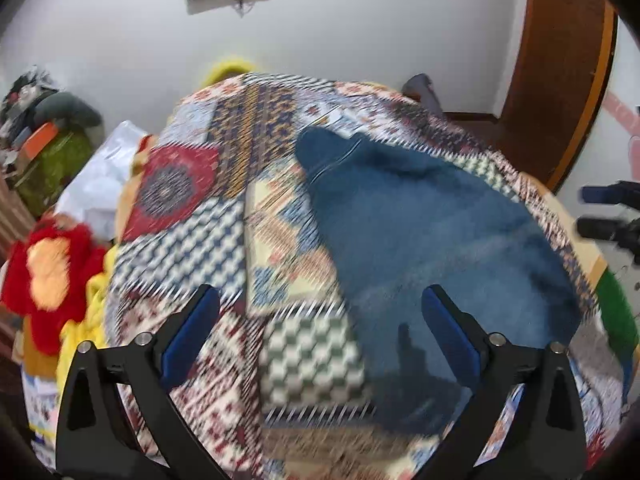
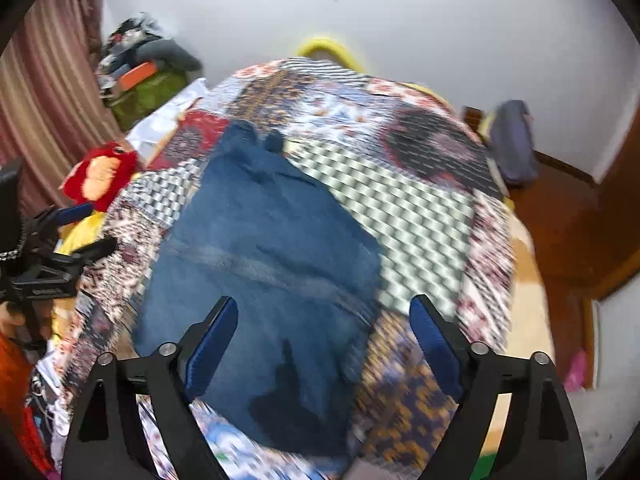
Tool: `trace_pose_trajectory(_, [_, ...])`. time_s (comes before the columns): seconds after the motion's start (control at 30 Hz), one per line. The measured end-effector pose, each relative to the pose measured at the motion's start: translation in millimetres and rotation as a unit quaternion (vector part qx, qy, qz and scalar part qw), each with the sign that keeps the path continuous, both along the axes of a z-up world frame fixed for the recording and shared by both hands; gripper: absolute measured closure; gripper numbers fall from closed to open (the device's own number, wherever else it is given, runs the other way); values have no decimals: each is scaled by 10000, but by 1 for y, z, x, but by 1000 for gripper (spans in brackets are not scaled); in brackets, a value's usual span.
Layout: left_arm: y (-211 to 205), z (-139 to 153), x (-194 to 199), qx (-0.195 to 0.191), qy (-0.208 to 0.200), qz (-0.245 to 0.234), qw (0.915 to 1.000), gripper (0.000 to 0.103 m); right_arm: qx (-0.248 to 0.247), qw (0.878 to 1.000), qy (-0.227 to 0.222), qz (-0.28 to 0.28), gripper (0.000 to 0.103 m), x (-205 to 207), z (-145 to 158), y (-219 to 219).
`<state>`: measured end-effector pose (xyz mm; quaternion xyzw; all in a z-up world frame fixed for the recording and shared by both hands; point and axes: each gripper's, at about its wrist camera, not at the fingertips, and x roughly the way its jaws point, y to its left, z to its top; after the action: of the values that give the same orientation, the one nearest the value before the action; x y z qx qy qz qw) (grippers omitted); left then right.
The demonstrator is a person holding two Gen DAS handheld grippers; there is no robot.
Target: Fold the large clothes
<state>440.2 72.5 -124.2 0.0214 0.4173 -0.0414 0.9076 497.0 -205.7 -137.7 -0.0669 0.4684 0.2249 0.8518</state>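
Blue denim, a folded garment (image 2: 264, 264), is lying flat on the patchwork bedspread (image 2: 420, 208), near its front edge. The right gripper (image 2: 324, 332) is hanging above it with jaws spread wide and nothing between them. The left gripper (image 1: 320, 324) is likewise gaping, empty, over the cloth's left edge.

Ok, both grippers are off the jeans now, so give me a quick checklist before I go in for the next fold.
1. Left gripper open, nothing between its pads: ok.
2. Right gripper open and empty: ok.
3. Jeans lying on the patterned bedspread, free of both grippers: ok.
4. Jeans folded flat with edges lined up: cannot tell, both views are blurred.
5. Red plush toy clear of the jeans: ok.
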Motion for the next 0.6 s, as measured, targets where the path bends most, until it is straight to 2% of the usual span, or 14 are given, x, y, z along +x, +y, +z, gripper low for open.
trace_pose_trajectory(0.1, [-7,-15,30,44,131,36,9999,0,-71,9995,274,157,13,28,-13,33])
trace_pose_trajectory(0.27, [-1,-55,68,-301,539,239,9978,0,118,9939,1091,85,13,91,-55,68])
trace_pose_trajectory(0.33, [5,-63,73,-493,462,314,9972,0,179,9912,1311,10,13,113,-70,74])
trace_pose_trajectory(0.43, [15,-68,79,-463,336,524,9970,0,-60,9918,1245,-266,13,141,-89,77])
trace_pose_trajectory(0.5, [24,-74,84,-549,380,609,9959,0,153,9884,1479,-296,6,157,-102,69])
trace_pose_trajectory(0.6, [38,-78,87,-770,462,802,9927,0,703,9793,1809,-570,6,169,-111,44])
